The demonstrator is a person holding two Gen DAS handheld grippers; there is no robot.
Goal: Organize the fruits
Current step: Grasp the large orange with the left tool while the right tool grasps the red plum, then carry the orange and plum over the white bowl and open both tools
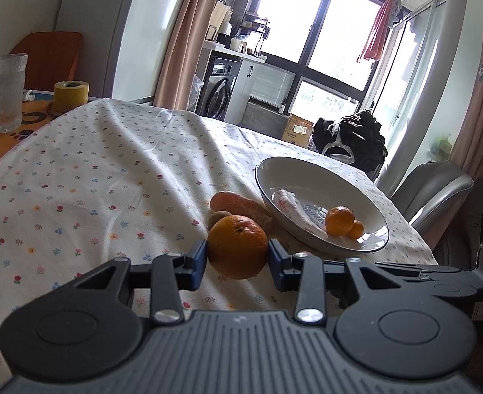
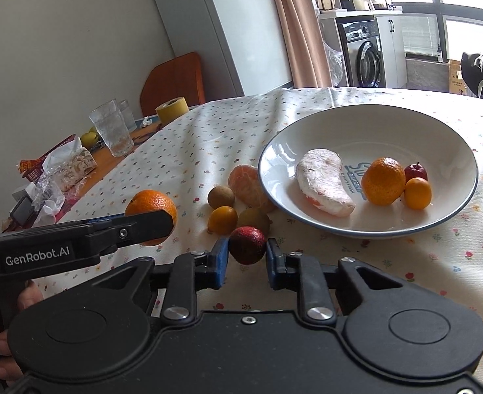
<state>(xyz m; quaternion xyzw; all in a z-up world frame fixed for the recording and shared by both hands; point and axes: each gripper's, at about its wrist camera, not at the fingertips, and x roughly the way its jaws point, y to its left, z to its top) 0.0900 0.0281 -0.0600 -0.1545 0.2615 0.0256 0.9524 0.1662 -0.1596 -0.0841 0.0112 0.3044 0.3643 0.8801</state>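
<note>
**Two fruits gripped at once, bowl partly filled**

Left wrist view: the left gripper (image 1: 237, 256) is seen with its jaws closed onto a big orange (image 1: 237, 246), pinched from both sides by the blue pads and held just above the floral tablecloth (image 1: 93, 170) that covers the counter. Right behind the orange a brownish kiwi-like fruit (image 1: 215, 218) and a peeled citrus (image 1: 241, 205) are lying on the cloth, just beside the white bowl (image 1: 376, 216). Inside the bowl a pale wrapped pomelo-like wedge (image 1: 294, 211), a mandarin (image 1: 339, 220) and a small kumquat (image 1: 355, 229) can be made out. A ribbed glass (image 1: 5, 93) and a roll of yellow tape (image 1: 71, 96) are parked well apart at the far left.

Right wrist view: the right gripper (image 2: 247, 248) is shown with its jaws narrowed around a small dark red fruit (image 2: 248, 244) (the left pad is touching; whether the right one does is hard to tell). The fruit is low over the cloth, near the bowl's front rim. The left gripper's arm is visible at the left with the big orange held at its tip. A small red apple-like fruit (image 2: 416, 171) is also spotted in the bowl, behind the kumquat.
</note>
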